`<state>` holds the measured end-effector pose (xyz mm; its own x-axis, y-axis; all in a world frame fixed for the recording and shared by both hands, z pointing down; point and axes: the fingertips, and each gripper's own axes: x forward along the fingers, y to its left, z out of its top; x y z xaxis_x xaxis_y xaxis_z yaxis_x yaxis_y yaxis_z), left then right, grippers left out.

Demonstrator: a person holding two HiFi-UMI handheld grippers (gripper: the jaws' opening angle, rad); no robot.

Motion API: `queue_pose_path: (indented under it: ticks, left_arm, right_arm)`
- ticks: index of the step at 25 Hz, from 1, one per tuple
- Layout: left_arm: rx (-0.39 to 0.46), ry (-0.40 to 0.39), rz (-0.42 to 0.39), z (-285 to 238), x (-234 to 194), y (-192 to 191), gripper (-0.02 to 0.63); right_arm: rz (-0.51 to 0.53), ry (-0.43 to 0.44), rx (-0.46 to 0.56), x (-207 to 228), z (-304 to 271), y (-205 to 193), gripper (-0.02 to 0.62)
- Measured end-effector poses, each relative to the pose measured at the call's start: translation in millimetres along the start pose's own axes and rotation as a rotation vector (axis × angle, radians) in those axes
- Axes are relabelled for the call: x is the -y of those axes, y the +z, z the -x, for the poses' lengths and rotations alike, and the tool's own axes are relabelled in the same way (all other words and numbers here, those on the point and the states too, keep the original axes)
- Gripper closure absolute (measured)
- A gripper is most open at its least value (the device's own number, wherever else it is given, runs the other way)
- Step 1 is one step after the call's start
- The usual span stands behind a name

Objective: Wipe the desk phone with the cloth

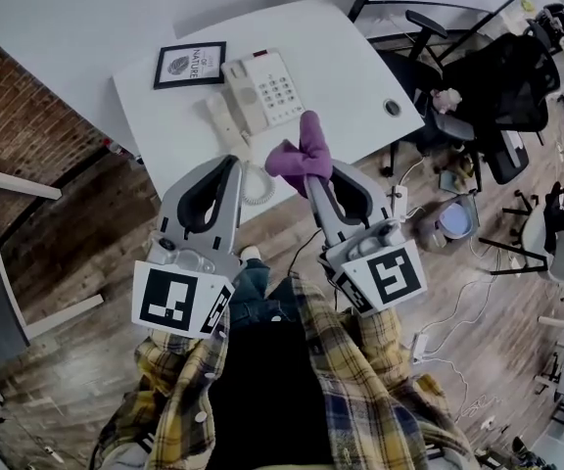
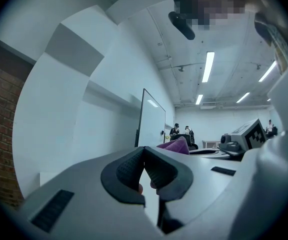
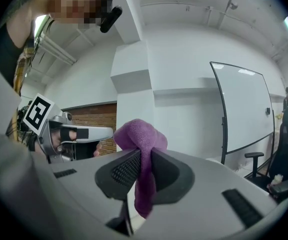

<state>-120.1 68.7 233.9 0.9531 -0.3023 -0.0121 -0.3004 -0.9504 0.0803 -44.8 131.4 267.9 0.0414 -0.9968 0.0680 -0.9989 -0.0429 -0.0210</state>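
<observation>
The white desk phone (image 1: 265, 88) lies on the white desk (image 1: 351, 67), its handset (image 1: 223, 123) off to the left and a coiled cord (image 1: 256, 184) at the front edge. My right gripper (image 1: 312, 178) (image 3: 143, 151) is held up over the desk's front edge, shut on a purple cloth (image 1: 302, 153) (image 3: 140, 136) that bunches above the jaws and hangs below them. My left gripper (image 1: 232, 163) (image 2: 144, 150) hangs beside it, jaws shut with nothing between them. The cloth (image 2: 176, 145) also shows past the left jaws. Both gripper views look out level, so the phone is hidden there.
A framed picture (image 1: 190, 65) lies left of the phone, and a cable grommet (image 1: 392, 107) sits near the desk's right edge. Black office chairs (image 1: 502, 86) and floor cables crowd the right. A brick wall (image 1: 13, 125) runs along the left. A whiteboard (image 3: 244, 109) stands beyond.
</observation>
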Motion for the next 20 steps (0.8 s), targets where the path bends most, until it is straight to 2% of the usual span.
queue_pose_path:
  ticks: [5, 14, 20]
  left_arm:
    - [-0.010, -0.003, 0.003, 2.0, -8.3, -1.6, 0.592]
    - [-0.026, 0.005, 0.004, -7.6, -33.2, -11.0, 0.592]
    - [-0.022, 0.048, 0.007, -28.0, -51.5, -10.6, 0.592]
  right_arm:
    - [-0.023, 0.000, -0.008, -4.1, -8.0, -4.8, 0.535]
    - [-0.044, -0.042, -0.012, 18.5, -31.9, -13.9, 0.535]
    - [-0.033, -0.012, -0.011, 38.9, -59.6, -11.4, 0.535]
